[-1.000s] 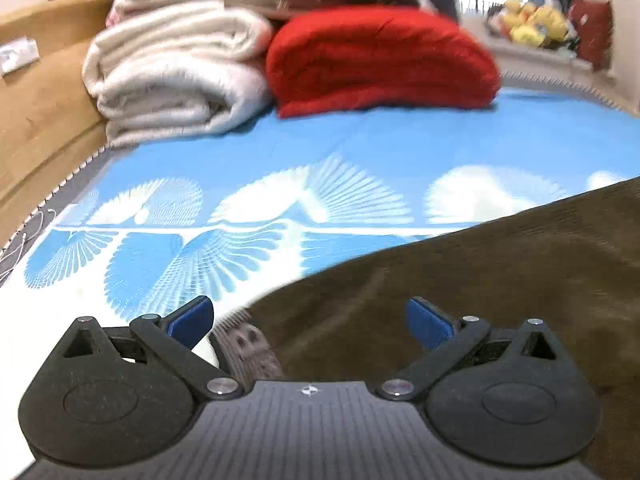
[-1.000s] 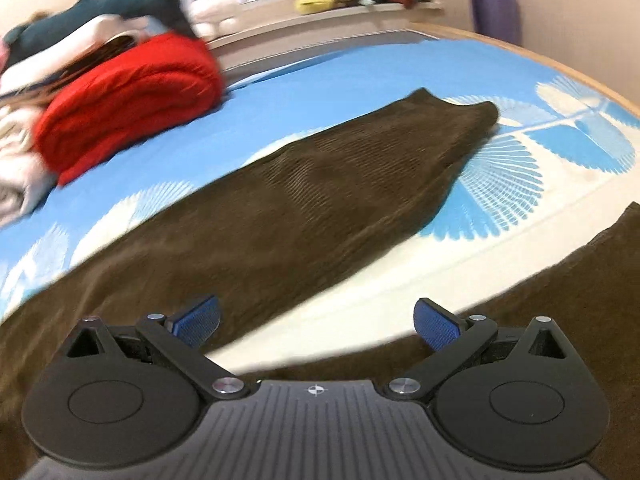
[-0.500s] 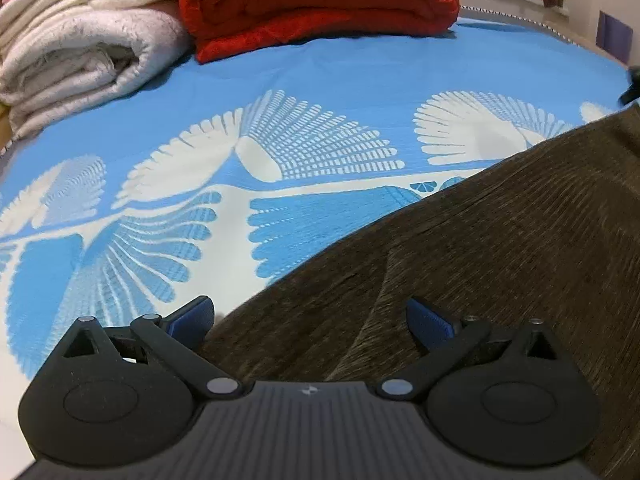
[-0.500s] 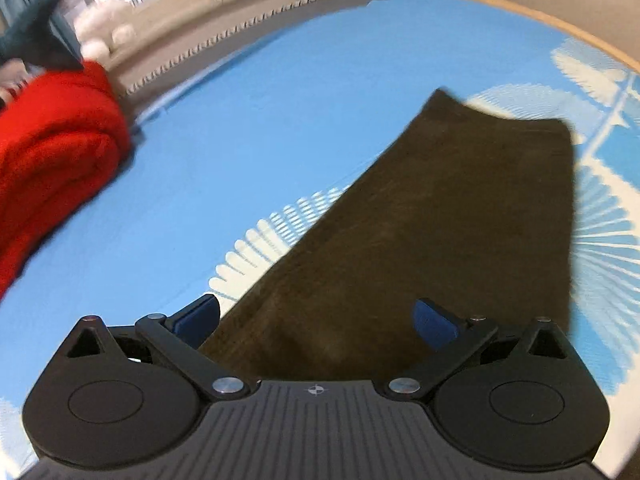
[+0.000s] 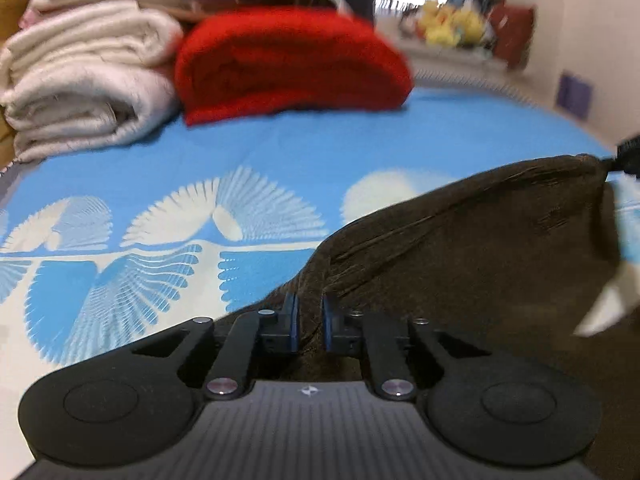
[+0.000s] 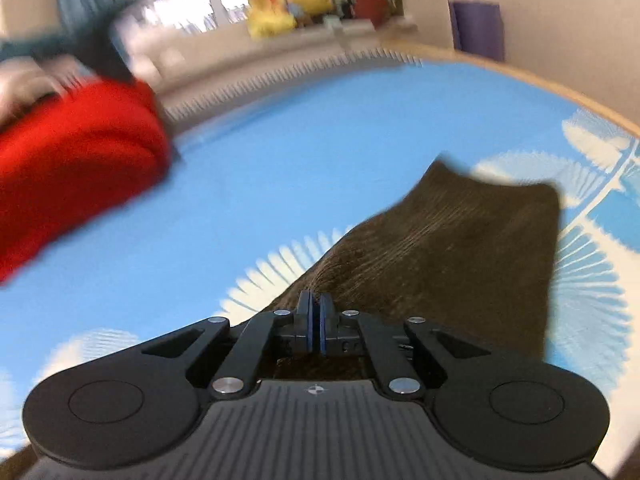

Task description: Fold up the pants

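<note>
Both grippers, left gripper and right gripper, now clamped on one pants.

We see dark brown corduroy pants on a blue and white patterned bedsheet, their ribbed fabric lifted into a taut, creased ridge. From the right wrist view, one pant leg stretches away flat to a straight hem near the sheet's far side.
</note>
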A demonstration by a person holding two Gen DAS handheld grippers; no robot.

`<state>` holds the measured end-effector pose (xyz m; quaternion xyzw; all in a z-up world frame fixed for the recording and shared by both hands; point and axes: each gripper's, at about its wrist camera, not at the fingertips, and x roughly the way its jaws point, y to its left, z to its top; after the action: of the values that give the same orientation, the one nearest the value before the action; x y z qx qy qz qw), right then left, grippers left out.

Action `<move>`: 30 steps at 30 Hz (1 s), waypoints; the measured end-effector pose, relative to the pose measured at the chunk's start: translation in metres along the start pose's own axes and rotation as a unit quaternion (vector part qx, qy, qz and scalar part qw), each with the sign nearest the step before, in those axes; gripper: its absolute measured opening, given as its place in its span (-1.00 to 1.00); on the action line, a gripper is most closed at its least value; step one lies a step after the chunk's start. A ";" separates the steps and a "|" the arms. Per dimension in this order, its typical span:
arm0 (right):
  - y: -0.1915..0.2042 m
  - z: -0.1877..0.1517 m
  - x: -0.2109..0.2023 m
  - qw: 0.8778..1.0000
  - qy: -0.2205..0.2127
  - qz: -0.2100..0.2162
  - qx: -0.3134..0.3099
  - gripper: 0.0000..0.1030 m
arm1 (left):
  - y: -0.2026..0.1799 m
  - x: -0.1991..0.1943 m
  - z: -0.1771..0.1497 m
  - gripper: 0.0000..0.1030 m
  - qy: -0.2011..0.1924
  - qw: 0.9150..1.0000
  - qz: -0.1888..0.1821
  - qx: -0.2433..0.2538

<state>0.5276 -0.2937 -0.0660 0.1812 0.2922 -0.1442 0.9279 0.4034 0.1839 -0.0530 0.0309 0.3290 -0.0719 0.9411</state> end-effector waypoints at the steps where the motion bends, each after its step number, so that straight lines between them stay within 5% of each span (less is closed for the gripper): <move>1: -0.015 0.000 -0.030 1.000 -0.010 0.018 0.003 -0.96 | 0.000 -0.025 -0.008 -0.80 -0.009 1.000 -0.005 -0.007; 4: -0.077 -0.017 -0.126 0.998 -0.035 0.043 0.026 -1.00 | -0.001 -0.080 -0.047 -0.77 0.020 0.998 -0.035 -0.047; 7: -0.148 -0.065 -0.202 0.999 -0.037 -0.005 0.029 -0.93 | -0.008 -0.106 -0.104 -0.69 0.084 0.991 -0.050 -0.091; 8: -0.167 -0.085 -0.215 0.999 -0.015 -0.032 0.015 -0.91 | -0.008 -0.110 -0.120 -0.50 0.101 0.987 -0.055 -0.113; 9: -0.184 -0.102 -0.223 0.998 0.006 -0.055 0.010 -0.88 | -0.006 -0.113 -0.129 -0.07 0.108 0.983 -0.059 -0.139; 12: -0.213 -0.128 -0.232 0.996 0.044 -0.070 0.047 -0.21 | 0.006 -0.128 -0.139 0.78 0.066 0.968 -0.035 -0.240; 14: -0.212 -0.131 -0.236 0.995 0.039 -0.013 0.091 0.30 | 0.010 -0.132 -0.137 0.81 0.025 0.964 -0.016 -0.265; 19: -0.172 -0.117 -0.227 0.993 0.016 0.070 0.095 0.49 | 0.030 -0.109 -0.135 0.82 0.022 0.927 -0.013 -0.375; 21: -0.158 -0.107 -0.213 0.993 0.010 0.073 0.096 0.49 | 0.032 -0.099 -0.134 0.82 0.034 0.918 -0.002 -0.395; 30: -0.096 -0.053 -0.117 1.000 -0.001 -0.003 0.009 0.53 | 0.038 -0.059 -0.133 0.81 0.049 0.909 -0.022 -0.413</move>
<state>0.3735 -0.3385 -0.0612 0.1887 0.2907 -0.1499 0.9260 0.2817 0.2427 -0.1197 -0.3640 0.3752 0.0513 0.8509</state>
